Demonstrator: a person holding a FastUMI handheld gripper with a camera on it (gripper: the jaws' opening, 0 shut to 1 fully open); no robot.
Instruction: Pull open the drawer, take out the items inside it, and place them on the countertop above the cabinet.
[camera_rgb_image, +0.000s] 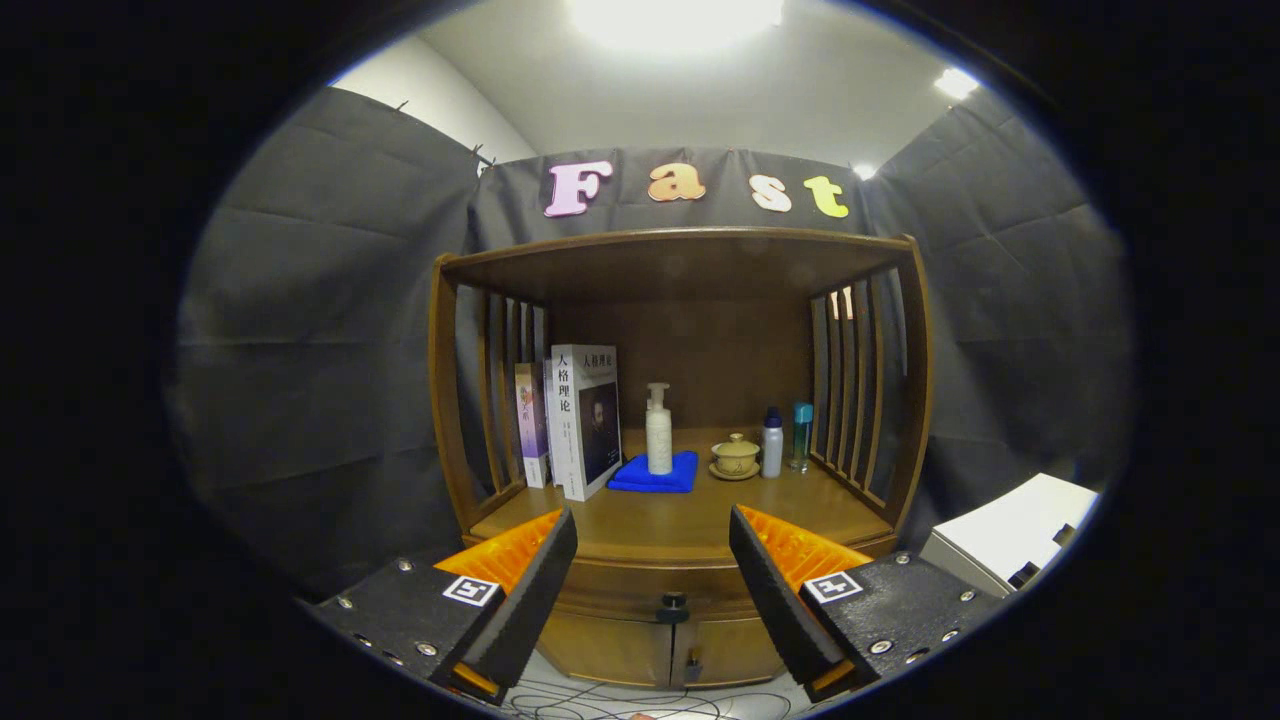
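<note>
A wooden cabinet (680, 300) stands ahead against the booth wall. Its drawer (640, 585) is closed, with a small dark knob (673, 602) at the front middle. The knob lies between and a little beyond my fingertips. My gripper (652, 545) is open with nothing between the fingers. The countertop (690, 520) above the drawer carries books (580, 420), a white pump bottle (658, 430) standing on a folded blue cloth (655, 472), a lidded tea cup (735, 455), and two small bottles (785, 440).
Slatted wooden sides and a top shelf enclose the countertop. Two lower cabinet doors (650, 650) sit under the drawer. A white box (1010, 530) stands to the right of the cabinet. Cables (620, 705) lie on the floor in front.
</note>
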